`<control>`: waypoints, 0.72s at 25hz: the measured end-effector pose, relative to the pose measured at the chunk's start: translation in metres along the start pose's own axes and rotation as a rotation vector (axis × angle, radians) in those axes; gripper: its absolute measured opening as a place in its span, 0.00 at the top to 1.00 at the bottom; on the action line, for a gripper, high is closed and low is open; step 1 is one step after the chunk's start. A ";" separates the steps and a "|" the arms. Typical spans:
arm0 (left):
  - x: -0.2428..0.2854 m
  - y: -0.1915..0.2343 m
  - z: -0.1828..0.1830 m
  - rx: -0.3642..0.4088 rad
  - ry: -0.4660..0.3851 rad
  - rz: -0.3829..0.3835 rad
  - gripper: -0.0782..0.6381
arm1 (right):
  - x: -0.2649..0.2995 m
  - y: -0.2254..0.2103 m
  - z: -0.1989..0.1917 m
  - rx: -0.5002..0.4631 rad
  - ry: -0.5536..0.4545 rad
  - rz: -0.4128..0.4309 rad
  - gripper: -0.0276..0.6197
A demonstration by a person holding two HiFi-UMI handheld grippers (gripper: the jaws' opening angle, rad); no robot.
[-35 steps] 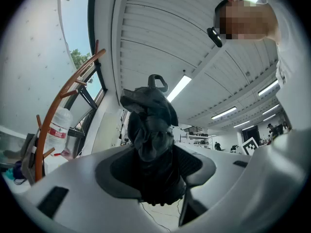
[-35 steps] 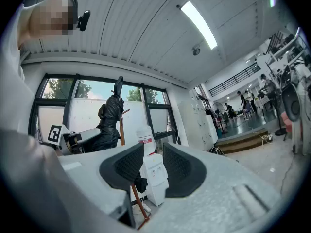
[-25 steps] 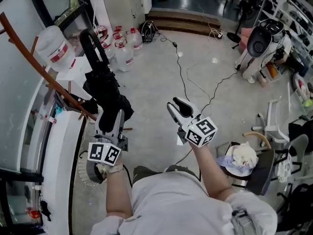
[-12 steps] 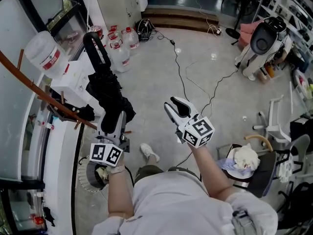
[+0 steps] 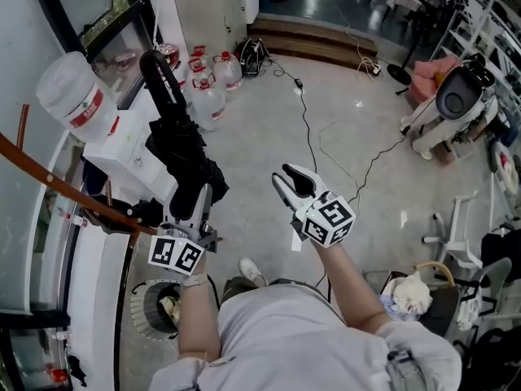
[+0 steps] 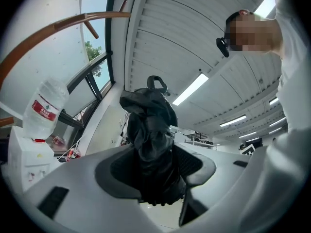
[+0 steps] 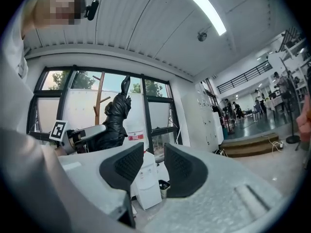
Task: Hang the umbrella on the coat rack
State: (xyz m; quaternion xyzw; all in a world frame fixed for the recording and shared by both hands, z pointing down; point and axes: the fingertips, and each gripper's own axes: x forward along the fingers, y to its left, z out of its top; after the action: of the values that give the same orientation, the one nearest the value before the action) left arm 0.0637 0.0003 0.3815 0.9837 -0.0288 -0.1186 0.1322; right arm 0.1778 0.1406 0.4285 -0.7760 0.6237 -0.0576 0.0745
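A folded black umbrella (image 5: pixel 175 149) points up and away from me, its curved handle (image 5: pixel 157 65) at the far end. My left gripper (image 5: pixel 194 198) is shut on the umbrella's bunched lower part; in the left gripper view the black fabric (image 6: pixel 151 130) fills the space between the pads of the left gripper (image 6: pixel 155 154). The coat rack's brown wooden arm (image 5: pixel 57 187) runs along the left, beside and below the umbrella; it curves overhead as the rack arm (image 6: pixel 58 27) in the left gripper view. My right gripper (image 5: pixel 291 177) stands open and empty to the right, and the right gripper (image 7: pixel 154 149) shows a bare gap.
A white water dispenser (image 5: pixel 134 149) with an upturned bottle (image 5: pixel 75 94) stands just behind the umbrella. Water jugs (image 5: pixel 210 94) sit on the floor beyond it. Cables (image 5: pixel 313 141) cross the grey floor. A round wire guard (image 5: pixel 159 308) lies by my left arm, a chair (image 5: pixel 415 292) at the right.
The person has stepped forward, a shoe now showing below. Both grippers have travelled with the umbrella toward the water dispenser. The rack arm sits lower in view. Neither grip has changed.
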 end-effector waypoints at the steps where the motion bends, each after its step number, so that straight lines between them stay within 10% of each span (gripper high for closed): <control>1: 0.006 0.014 0.003 -0.001 -0.002 0.002 0.58 | 0.017 -0.002 0.001 0.000 0.001 0.005 0.77; 7: 0.029 0.109 0.039 -0.028 -0.012 0.008 0.58 | 0.128 0.015 0.010 0.015 0.030 0.035 0.77; 18: 0.033 0.125 0.027 -0.017 -0.016 0.051 0.58 | 0.165 0.010 -0.015 0.044 0.070 0.126 0.77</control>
State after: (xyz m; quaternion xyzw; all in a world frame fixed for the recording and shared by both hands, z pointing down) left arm 0.0858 -0.1294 0.3821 0.9805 -0.0541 -0.1231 0.1434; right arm 0.2008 -0.0234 0.4406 -0.7308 0.6721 -0.0936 0.0733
